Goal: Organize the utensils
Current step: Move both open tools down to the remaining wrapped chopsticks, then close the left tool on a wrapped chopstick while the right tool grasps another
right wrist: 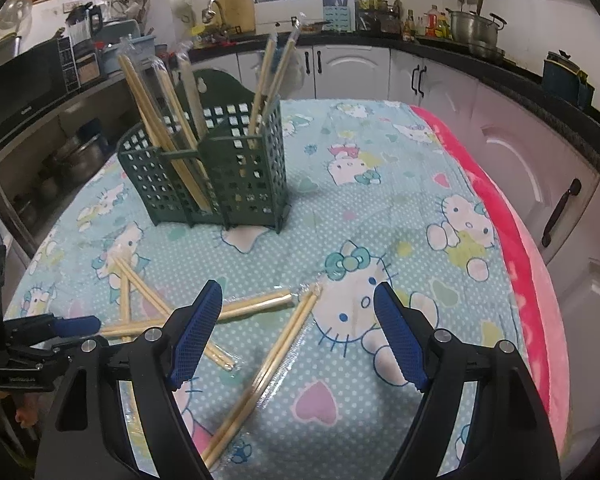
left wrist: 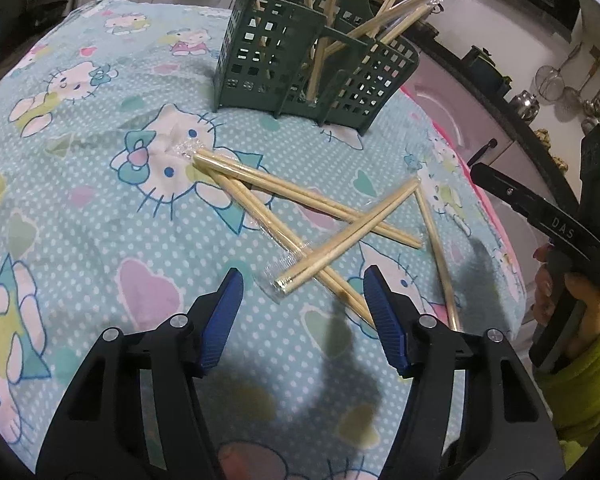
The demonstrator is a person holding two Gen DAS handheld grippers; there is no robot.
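Only from left wrist: right tool [left wrist: 512, 196] side-on

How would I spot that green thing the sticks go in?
Look at the table under the Hello Kitty cloth. Near its far end stands the green holder, a plastic caddy with grid-holed walls. Wrapped chopsticks stand upright inside it, while the loose chopstick pairs lie flat.

The cloth [left wrist: 100, 200] is light blue with white dots and cartoon cats. The holder [right wrist: 220, 168] is dark green. The chopsticks [left wrist: 300, 196] are pale tan. Gripper pads [left wrist: 220, 320] are blue.
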